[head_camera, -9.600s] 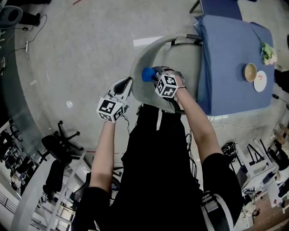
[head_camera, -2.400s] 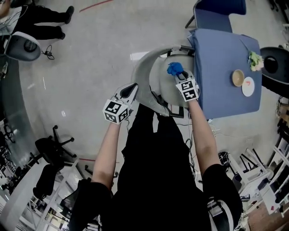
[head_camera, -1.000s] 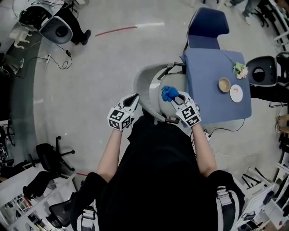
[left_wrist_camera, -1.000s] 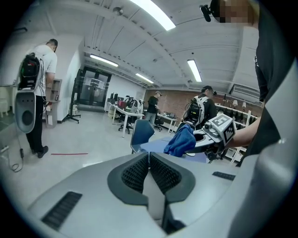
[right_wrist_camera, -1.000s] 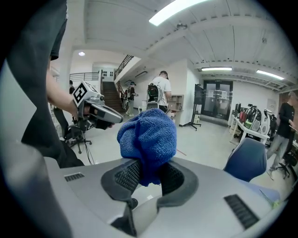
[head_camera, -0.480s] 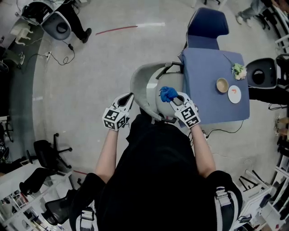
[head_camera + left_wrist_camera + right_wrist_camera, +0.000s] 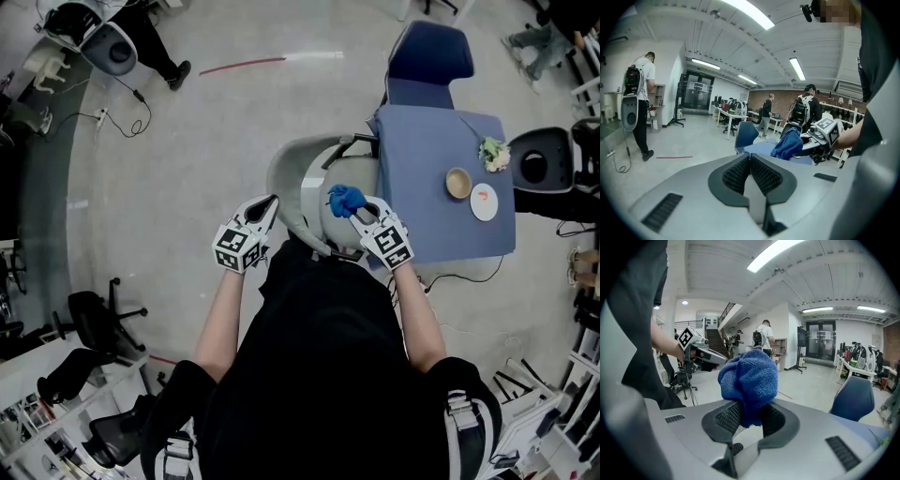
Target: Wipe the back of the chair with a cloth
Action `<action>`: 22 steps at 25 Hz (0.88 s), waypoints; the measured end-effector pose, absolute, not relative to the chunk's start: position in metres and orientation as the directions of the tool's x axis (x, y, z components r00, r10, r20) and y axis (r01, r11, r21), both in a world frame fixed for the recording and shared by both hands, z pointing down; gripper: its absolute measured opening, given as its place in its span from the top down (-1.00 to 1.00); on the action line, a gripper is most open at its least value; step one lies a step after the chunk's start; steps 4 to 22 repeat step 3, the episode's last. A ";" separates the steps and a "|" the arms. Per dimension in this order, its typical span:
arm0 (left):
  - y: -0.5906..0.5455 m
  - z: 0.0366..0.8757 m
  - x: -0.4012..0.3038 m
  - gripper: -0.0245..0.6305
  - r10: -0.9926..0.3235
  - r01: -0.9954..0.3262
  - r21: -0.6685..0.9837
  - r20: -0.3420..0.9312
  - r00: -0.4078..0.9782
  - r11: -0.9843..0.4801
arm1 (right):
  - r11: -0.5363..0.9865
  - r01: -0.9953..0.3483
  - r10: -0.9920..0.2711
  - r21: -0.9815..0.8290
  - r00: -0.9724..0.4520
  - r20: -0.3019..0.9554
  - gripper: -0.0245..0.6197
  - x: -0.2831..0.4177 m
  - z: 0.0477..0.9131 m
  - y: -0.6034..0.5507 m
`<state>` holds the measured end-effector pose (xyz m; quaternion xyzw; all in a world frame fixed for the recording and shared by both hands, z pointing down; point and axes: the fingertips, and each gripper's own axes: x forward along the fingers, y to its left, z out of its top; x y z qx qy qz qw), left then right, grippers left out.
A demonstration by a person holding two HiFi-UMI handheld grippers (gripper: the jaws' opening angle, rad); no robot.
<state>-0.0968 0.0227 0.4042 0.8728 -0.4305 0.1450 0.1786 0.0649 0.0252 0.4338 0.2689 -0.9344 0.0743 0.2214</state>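
Huge open workshop with a grey concrete floor [image 7: 187,141], and right in the middle sits a grey chair [image 7: 284,178] with a curved shell back. It's tucked in against a table [image 7: 422,169] with a blue cover. On the table's side away from the chair are a bowl [image 7: 457,182], a white plate [image 7: 484,202] and a small bunch of flowers [image 7: 491,152]. A dark blue chair [image 7: 427,56] stands further out, past the table's far end.

The right gripper [image 7: 356,208] is over the grey chair, inside the curve of its back, and its jaws are clamped on a bunched-up blue cloth [image 7: 345,198]. You can see it really well in the right gripper view, where the cloth [image 7: 749,376] balloons out above the pinch. From overhead I honestly can't tell if the cloth is touching the chair.

The left gripper [image 7: 267,204] is just outside the chair's back, near the rim. Its jaws are pressed together with nothing between them [image 7: 750,161].
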 end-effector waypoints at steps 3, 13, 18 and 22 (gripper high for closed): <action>0.023 0.403 -0.094 0.82 -0.698 -0.802 0.185 0.409 0.588 -0.567 | 0.851 -0.524 -0.460 -0.020 -0.764 0.453 0.60 0.065 0.433 0.025; 0.023 0.403 -0.094 0.82 -0.698 -0.802 0.185 0.409 0.588 -0.567 | 0.851 -0.524 -0.460 -0.020 -0.764 0.453 0.60 0.065 0.433 0.025; 0.023 0.403 -0.094 0.82 -0.698 -0.802 0.185 0.409 0.588 -0.567 | 0.851 -0.524 -0.460 -0.020 -0.764 0.453 0.60 0.065 0.433 0.025; 0.023 0.403 -0.094 0.82 -0.698 -0.802 0.185 0.409 0.588 -0.567 | 0.851 -0.524 -0.460 -0.020 -0.764 0.453 0.60 0.065 0.433 0.025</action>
